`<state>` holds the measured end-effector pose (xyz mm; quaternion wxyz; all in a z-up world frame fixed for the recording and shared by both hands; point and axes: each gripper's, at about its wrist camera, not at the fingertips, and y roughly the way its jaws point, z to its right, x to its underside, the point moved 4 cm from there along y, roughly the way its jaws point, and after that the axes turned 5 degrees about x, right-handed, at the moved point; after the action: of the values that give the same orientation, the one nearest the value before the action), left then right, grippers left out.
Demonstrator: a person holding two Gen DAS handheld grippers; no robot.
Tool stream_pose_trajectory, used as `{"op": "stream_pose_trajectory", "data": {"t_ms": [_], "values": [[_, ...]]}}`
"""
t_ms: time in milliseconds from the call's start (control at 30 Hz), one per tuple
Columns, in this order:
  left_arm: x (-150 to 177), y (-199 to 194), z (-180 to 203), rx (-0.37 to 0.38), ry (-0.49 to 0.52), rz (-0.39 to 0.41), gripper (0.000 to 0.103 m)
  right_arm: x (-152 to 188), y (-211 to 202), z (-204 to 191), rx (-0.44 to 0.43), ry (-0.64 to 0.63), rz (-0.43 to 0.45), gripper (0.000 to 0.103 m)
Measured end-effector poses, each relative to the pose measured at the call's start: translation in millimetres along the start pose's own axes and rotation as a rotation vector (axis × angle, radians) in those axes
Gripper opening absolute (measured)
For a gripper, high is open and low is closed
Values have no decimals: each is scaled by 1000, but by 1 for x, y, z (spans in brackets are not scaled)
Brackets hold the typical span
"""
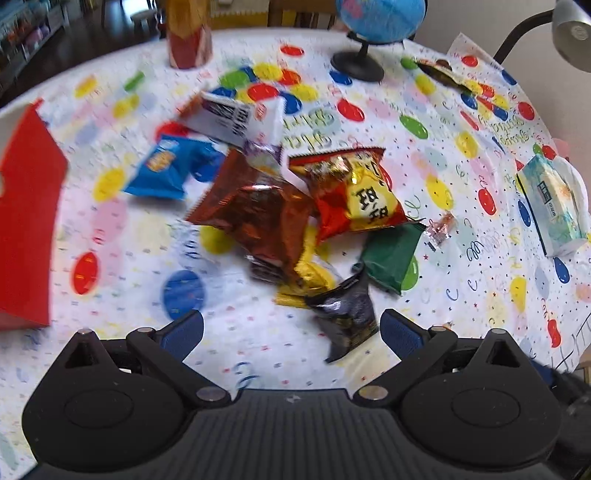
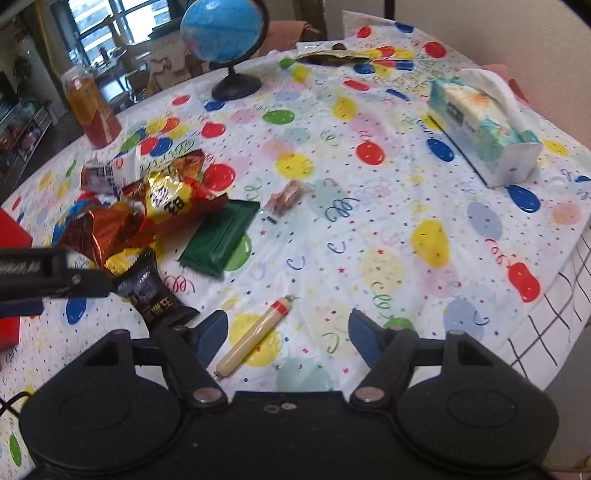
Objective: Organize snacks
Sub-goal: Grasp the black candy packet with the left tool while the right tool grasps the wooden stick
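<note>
**Ana:** Right gripper (image 2: 286, 338) first: its jaws stand apart with nothing pressed between the blue pads, poised over the cream, tube-shaped sausage stick with a red band (image 2: 255, 334). That stick lies alone on the balloon-print cloth of the table (image 2: 388, 229), towards the near edge, apart from the rest, so I judge it the easy single pick.

**Ben:** And the left gripper (image 1: 291, 332)?

**Ana:** Also open, holding nothing. It points down at the small black crinkled packet (image 1: 345, 317), which lies just beyond its right pad at the near end of the heap. No pad touches it.

**Ben:** Where is the heap itself?

**Ana:** Around the middle of the table, tumbled together: a copper-brown foil bag (image 1: 255, 210) leaning over a gold wrapper (image 1: 314, 278), a red and yellow crisp bag (image 1: 351, 192), a flat dark green pack (image 1: 391, 254), a blue pouch (image 1: 166, 170) and a white packet with dark print (image 1: 236, 118) behind. They overlap, so pulling one may drag another.

**Ben:** Anywhere to put them?

**Ana:** A red box-like container (image 1: 29, 218) sits at the left edge; probably the target, though its inside is hidden. The tissue box (image 2: 484, 129) by the right edge and the blue globe on a black stand (image 2: 225, 33) at the far edge stand well apart from the heap.
</note>
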<state>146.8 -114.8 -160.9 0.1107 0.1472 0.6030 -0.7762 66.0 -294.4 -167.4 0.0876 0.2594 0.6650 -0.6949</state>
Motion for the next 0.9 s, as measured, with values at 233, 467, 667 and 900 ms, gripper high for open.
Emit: {"op": "stream_pose_trajectory", "data": {"t_ms": [233,467,667,900], "values": [[-3,35,2,6,-86,-96,102,2,23,-15,-12,-74,-60,51],[-2,48,9,36,-120,-141,87,0,36,-26,-44,-99,-102,38],[-1,54,13,35,-140,-156,70,1,43,-27,-42,-97,-124,23],[0,54,16,66,-163,-149,43,3,41,-23,-75,-100,-127,9]]}}
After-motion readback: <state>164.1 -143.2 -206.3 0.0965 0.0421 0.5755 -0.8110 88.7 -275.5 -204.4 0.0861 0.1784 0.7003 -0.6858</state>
